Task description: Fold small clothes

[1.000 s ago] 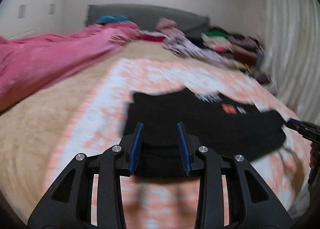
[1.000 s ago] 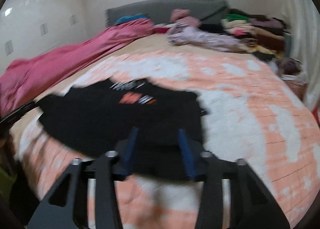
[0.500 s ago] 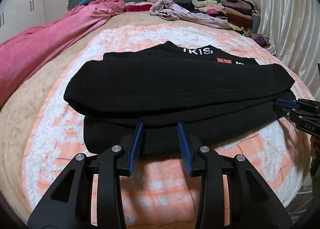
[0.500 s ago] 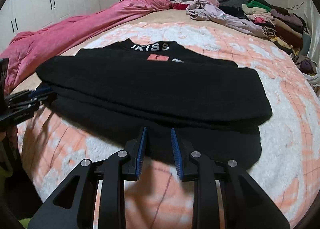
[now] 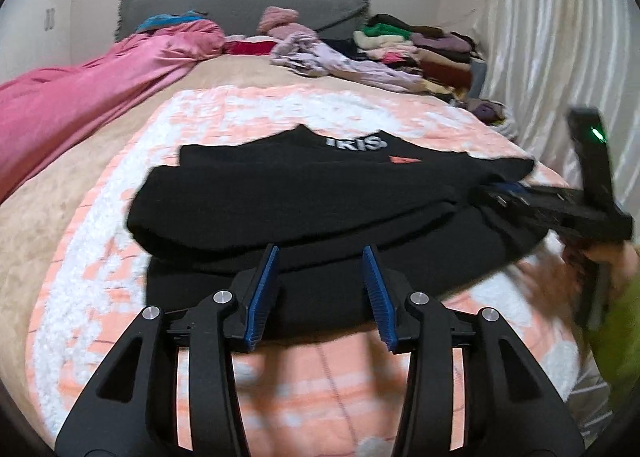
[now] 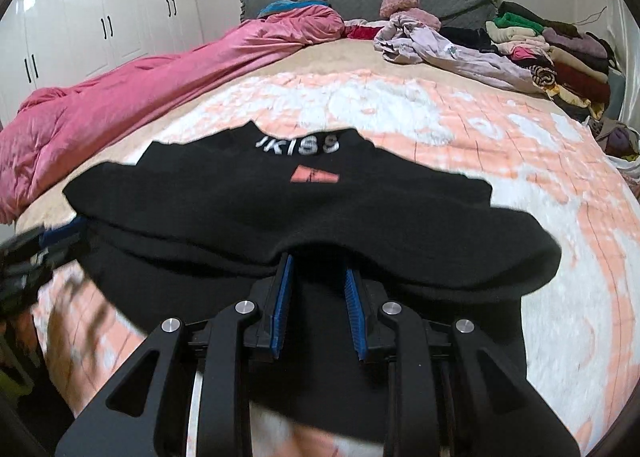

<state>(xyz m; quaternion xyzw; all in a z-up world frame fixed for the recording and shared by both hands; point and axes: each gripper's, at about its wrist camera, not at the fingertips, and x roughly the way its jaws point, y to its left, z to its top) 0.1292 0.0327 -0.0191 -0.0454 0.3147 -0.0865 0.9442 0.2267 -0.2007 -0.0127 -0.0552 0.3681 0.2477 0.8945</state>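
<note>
A: Checking black shirt (image 5: pixel 300 193). Lying where?

B: Lying flat on peach blanket (image 5: pixel 240 113), mid-bed. Pointing collar print at 12 o'clock. Showing near half doubled over, with the fold ridge running 9 to 3.

A: Left gripper (image 5: pixel 320 249)?

B: Hovering at the 6 o'clock hem. Jaws spread, having just been opening, pinching nothing. Seeing only the lower layer through the gap. Probably letting go after laying the fold.

A: Right gripper (image 6: pixel 318 262)?

B: Working the shirt's 3 o'clock end, tips tucking under the doubled edge. Jaws having just been closing but parted, not visibly pressing cloth. Probably lining up a grab on that edge.

A: Why one at each end?

B: Guessing: keeping the fold square. Also keeping well apart from the clothes pile (image 6: pixel 560 57) at 1 o'clock and the pink duvet (image 5: pixel 80 97) at 10.
</note>
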